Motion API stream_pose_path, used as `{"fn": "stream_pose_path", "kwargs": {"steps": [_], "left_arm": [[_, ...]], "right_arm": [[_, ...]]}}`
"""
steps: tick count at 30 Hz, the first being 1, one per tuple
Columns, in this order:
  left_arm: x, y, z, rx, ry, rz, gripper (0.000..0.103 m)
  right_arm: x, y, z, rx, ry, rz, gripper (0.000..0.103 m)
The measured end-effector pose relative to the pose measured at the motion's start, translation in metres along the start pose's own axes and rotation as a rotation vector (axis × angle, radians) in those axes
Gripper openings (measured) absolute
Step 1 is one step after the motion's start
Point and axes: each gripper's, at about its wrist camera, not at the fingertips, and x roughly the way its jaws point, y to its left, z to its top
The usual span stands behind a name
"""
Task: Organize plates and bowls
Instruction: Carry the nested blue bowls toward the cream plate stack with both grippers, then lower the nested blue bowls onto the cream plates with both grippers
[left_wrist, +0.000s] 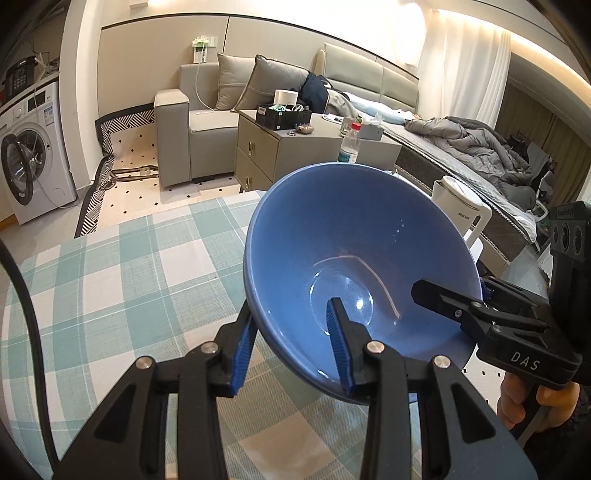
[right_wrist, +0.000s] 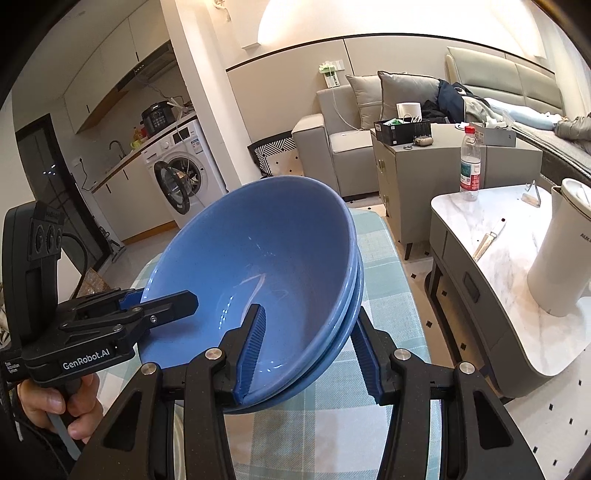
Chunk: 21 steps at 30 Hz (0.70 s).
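A stack of blue bowls (left_wrist: 351, 236) hangs tilted above the green checked tablecloth (left_wrist: 129, 277), held from both sides. My left gripper (left_wrist: 291, 325) is shut on the near rim, one blue pad inside the top bowl and one under the stack. My right gripper (left_wrist: 469, 299) clamps the rim on the right, a hand on its handle. In the right wrist view the nested rims of the bowl stack (right_wrist: 258, 240) show, with my right gripper (right_wrist: 308, 338) shut across the wall. My left gripper (right_wrist: 159, 299) bites the rim at the left.
A white kettle (right_wrist: 557, 254) and a water bottle (right_wrist: 470, 162) stand on a marble side table (right_wrist: 480, 229) to the right. Beyond the checked table are a grey cabinet (left_wrist: 258, 151), a sofa (left_wrist: 207, 122), a bed and a washing machine (left_wrist: 33, 158).
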Motion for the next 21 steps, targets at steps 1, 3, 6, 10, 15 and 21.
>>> {"fn": "stream_pose_path", "kwargs": {"steps": [1,3,6,10,15,21], "left_arm": [[-0.003,0.000,-0.001,0.000,-0.002,0.000,0.036],[-0.009,0.000,-0.005,0.000,-0.008,-0.002,0.036],[-0.017,0.001,-0.011,0.002,-0.014,-0.003,0.036],[-0.027,0.001,-0.018,0.001,-0.022,-0.001,0.036],[-0.042,0.004,-0.030,-0.009,-0.034,0.011,0.036],[-0.061,0.007,-0.046,-0.015,-0.049,0.030,0.037]], "right_arm": [[-0.003,0.003,-0.002,-0.001,-0.002,-0.001,0.049],[-0.008,0.008,-0.004,-0.005,-0.005,-0.003,0.049],[-0.017,0.016,-0.010,-0.009,-0.012,-0.004,0.049],[-0.024,0.023,-0.016,-0.014,-0.016,0.000,0.049],[-0.032,0.037,-0.024,-0.028,-0.016,0.014,0.049],[-0.042,0.051,-0.032,-0.041,-0.023,0.033,0.049]]}}
